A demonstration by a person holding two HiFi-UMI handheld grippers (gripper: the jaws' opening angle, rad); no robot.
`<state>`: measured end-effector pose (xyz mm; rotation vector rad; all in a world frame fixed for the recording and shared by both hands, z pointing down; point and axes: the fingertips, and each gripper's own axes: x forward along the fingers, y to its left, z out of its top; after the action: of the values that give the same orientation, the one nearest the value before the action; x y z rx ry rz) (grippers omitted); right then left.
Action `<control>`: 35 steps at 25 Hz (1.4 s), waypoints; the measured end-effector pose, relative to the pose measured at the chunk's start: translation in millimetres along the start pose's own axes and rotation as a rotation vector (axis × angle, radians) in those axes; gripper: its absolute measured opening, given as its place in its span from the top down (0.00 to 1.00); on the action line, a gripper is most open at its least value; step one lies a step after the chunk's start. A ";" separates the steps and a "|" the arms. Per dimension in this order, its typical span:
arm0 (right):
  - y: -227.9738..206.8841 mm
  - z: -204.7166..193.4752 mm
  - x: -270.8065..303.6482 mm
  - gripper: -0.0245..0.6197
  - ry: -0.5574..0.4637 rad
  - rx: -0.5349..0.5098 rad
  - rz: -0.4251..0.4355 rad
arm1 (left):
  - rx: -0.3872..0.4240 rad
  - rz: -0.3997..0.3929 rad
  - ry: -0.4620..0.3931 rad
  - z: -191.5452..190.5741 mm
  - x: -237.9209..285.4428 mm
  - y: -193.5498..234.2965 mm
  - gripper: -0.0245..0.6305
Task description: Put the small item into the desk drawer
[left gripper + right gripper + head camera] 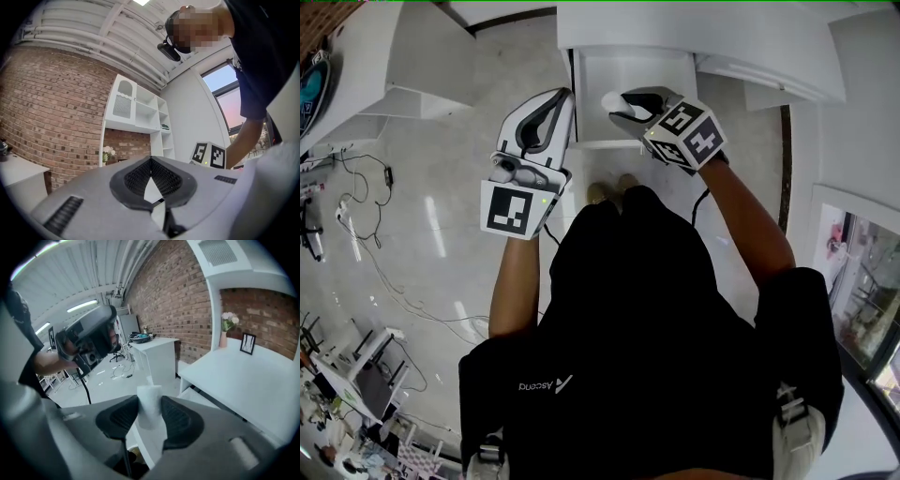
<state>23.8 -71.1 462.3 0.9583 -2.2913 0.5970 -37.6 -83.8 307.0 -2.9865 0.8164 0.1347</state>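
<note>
Brickwork behind white desk, cables across glossy pale floor

left gripper: I am pressing my jaw tips together, gripping nothing.
Ahead: I am facing a white shelf unit against a brick wall.
Beside me: a marker cube is showing beside a person's forearm.
</note>
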 end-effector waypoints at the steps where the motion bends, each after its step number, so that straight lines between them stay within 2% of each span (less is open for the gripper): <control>1: -4.6 -5.9 8.8 0.71 0.035 -0.007 0.010 | -0.001 0.010 0.002 -3.2 1.8 3.0 0.96; 5: -22.0 -25.3 45.6 0.71 0.165 -0.037 0.048 | 0.012 0.046 0.018 -16.4 8.1 18.7 0.96; 15: -63.9 -76.2 128.5 0.71 0.428 -0.052 0.108 | -0.039 0.160 0.029 -38.4 21.0 56.8 0.96; 27: -73.1 -135.9 191.6 0.71 0.595 -0.058 0.157 | -0.067 0.223 0.071 -57.6 25.7 75.1 0.96; 35: -71.4 -167.9 220.7 0.71 0.667 -0.063 0.139 | -0.079 0.277 0.098 -66.5 2.6 84.2 0.96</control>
<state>6.7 -125.0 743.0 0.4684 -1.7654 0.7611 -73.4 -161.7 371.5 -2.9550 1.2623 0.0292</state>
